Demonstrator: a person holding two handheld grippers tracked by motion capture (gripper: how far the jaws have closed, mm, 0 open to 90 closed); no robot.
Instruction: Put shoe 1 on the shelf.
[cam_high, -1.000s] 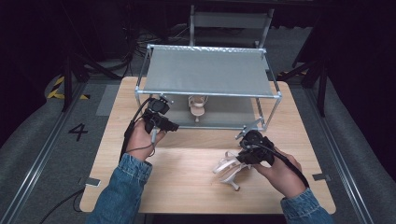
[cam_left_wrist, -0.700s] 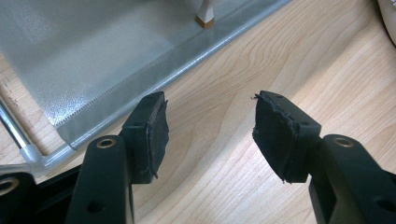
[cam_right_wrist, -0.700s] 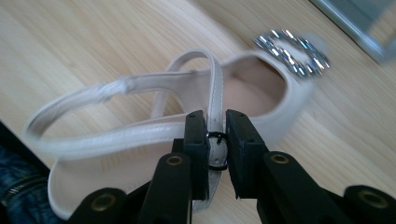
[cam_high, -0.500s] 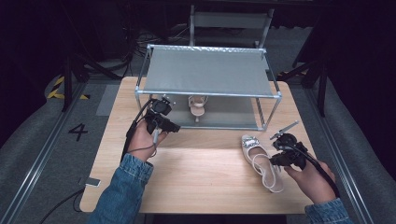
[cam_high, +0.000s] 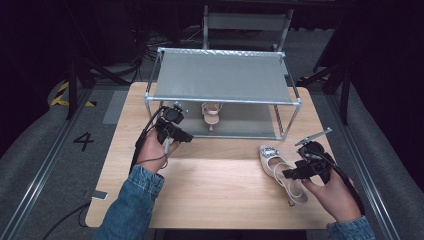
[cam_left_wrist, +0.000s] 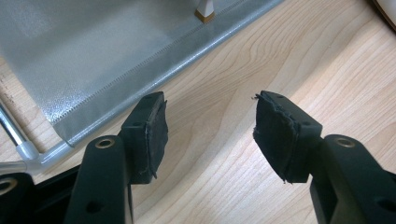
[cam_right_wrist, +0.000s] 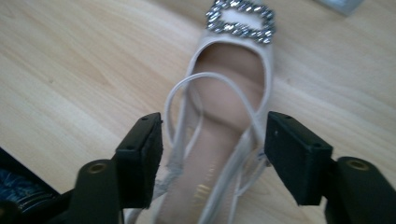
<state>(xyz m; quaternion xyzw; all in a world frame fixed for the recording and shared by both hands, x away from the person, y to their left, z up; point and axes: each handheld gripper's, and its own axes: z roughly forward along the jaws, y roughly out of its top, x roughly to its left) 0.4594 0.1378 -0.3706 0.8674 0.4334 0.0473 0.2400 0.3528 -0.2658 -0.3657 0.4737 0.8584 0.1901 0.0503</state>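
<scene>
A pale slingback heeled shoe (cam_high: 276, 161) with a jewelled buckle lies sole-down on the wooden table (cam_high: 215, 185) at the right. My right gripper (cam_high: 290, 174) is at its heel end. In the right gripper view the jaws have just been opening and straddle the shoe (cam_right_wrist: 224, 107); the right gripper (cam_right_wrist: 215, 135) is open, its pads beside the straps. The matching shoe (cam_high: 212, 111) stands on the lower shelf of the metal rack (cam_high: 222, 77). In front of the shelf's left part, my left gripper (cam_high: 185, 136) is open with nothing in it (cam_left_wrist: 210, 135).
The rack's lower grey shelf (cam_left_wrist: 70, 60) has a shoe heel (cam_left_wrist: 205, 11) on it. A chair (cam_high: 245, 22) stands behind the rack. A small flat device (cam_high: 100, 195) lies at the table's left front edge. Bare wood stretches between the two hands.
The right hand carried the shoe from the middle front to the right, set it down flat, and its jaws opened. The left hand stayed put.
</scene>
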